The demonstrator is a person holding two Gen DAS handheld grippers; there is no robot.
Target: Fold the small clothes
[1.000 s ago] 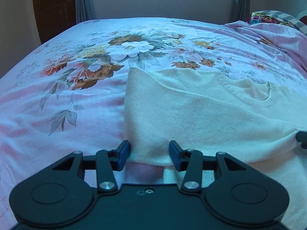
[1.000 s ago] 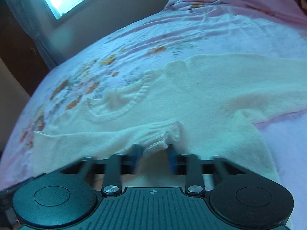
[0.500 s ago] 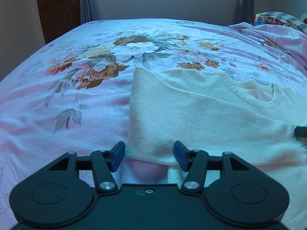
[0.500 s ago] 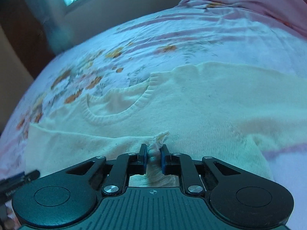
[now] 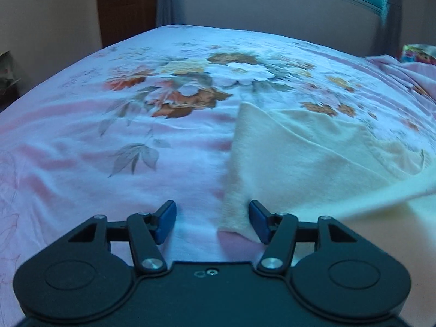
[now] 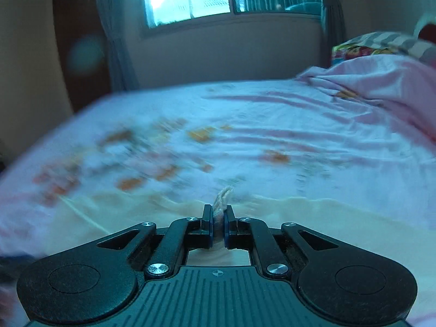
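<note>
Scene: cream knit sweater (image 5: 313,160) lies on floral bedsheet (image 5: 114,141); sheet is landmark for all places below.
Left gripper (image 5: 212,222): low over near part of sheet, jaws spread, have just been widening. Sweater's near left corner lies between the blue pads, right pad (image 5: 257,224) at or over the fabric edge, left pad over bare sheet. Not pinching anything.
Sweater, left-wrist view: left side flat on sheet, just right of the big flower print (image 5: 190,87); right part rises off sheet in a slanted fold toward frame edge, blurred.
Sweater, right-wrist view (image 6: 313,218): pale band across near sheet, blurred, details unclear.
Right gripper (image 6: 218,227): above near middle of sheet, jaws have just been closing, now pressed together on a bunched tuft of sweater knit that pokes up between the pads.
Far right: rumpled pink blanket (image 6: 381,81) at the sheet's far right end, well apart from sweater.
Handling, judged: light, soft, floppy knit; drapes and stretches, holds no shape, sags between grip points; not fragile, not slippery.
Where to grip, judged: corners or hem edge, one per gripper, both layers pinched, so fold edge stays straight; left corner is the free one.
Step, judged: right side gripped, left grasp not yet made.
</note>
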